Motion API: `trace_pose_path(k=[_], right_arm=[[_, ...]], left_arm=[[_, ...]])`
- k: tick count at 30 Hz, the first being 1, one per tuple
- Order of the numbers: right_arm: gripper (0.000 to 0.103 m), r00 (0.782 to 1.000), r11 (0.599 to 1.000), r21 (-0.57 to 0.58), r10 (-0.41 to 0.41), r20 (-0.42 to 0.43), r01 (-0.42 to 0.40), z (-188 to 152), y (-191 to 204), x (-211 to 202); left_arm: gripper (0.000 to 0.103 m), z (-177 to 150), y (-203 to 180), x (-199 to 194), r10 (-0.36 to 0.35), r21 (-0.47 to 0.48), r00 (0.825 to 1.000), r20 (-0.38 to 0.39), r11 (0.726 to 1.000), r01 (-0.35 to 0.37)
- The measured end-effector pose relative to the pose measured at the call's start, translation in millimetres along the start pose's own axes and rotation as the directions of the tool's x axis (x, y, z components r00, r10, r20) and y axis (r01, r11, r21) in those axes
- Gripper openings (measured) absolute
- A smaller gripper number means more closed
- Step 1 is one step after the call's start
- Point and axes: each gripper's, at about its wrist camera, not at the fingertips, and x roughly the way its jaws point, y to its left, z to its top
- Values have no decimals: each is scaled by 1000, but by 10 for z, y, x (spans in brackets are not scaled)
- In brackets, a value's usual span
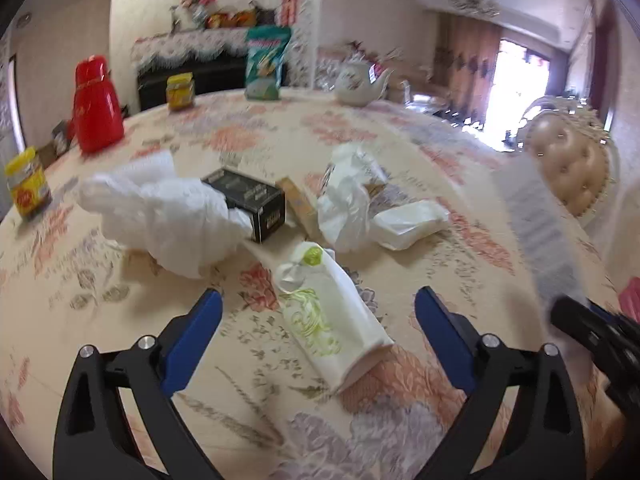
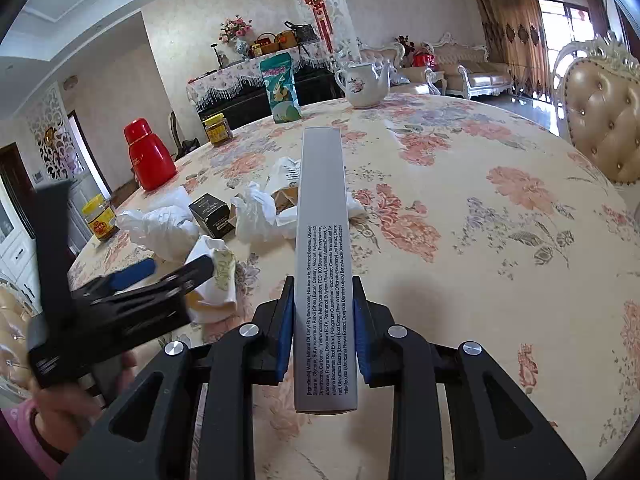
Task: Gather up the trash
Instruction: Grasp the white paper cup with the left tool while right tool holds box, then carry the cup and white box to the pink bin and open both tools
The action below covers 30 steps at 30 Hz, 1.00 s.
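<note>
Right gripper is clamped on a long grey carton printed with an ingredients list, held above the floral tablecloth and pointing toward the white teapot. Left gripper hangs with its blue pads spread wide and nothing between them, over a crumpled white bag with green print lying on the cloth. Past that bag sit a black box, a wad of white plastic touching it, more crumpled white bags and a small tan carton. Farther back stand a red thermos, two yellow-lidded jars and a teal snack pouch
</note>
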Motion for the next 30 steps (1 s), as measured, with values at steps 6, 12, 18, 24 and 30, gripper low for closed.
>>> trace_pose_path(k=[6,12,18,24,30], right_arm=[[27,1000,999,23,29,-6,-29,-41,-129,1],[27,998,998,24,58,-8,-58,-88,-119,1],[27,997,997,13,71,-6,-71,-127,-43,-45],[27,998,998,-16,60,9,-60,-191,82,-186],[27,999,999,-43,23,41,-21,-258,163,-381]], left_arm=[[65,38,-16,271,32,-69,995,-94,997,-39],[20,-38,-41,160,6,-35,997,-81,999,-9],[20,-168,-75,-168,4,8,1000,-14,1000,-4],[20,-292,-59,-477,-18,23,998,59,1000,17],[20,-426,-108,-816,-72,75,987,143,995,62]])
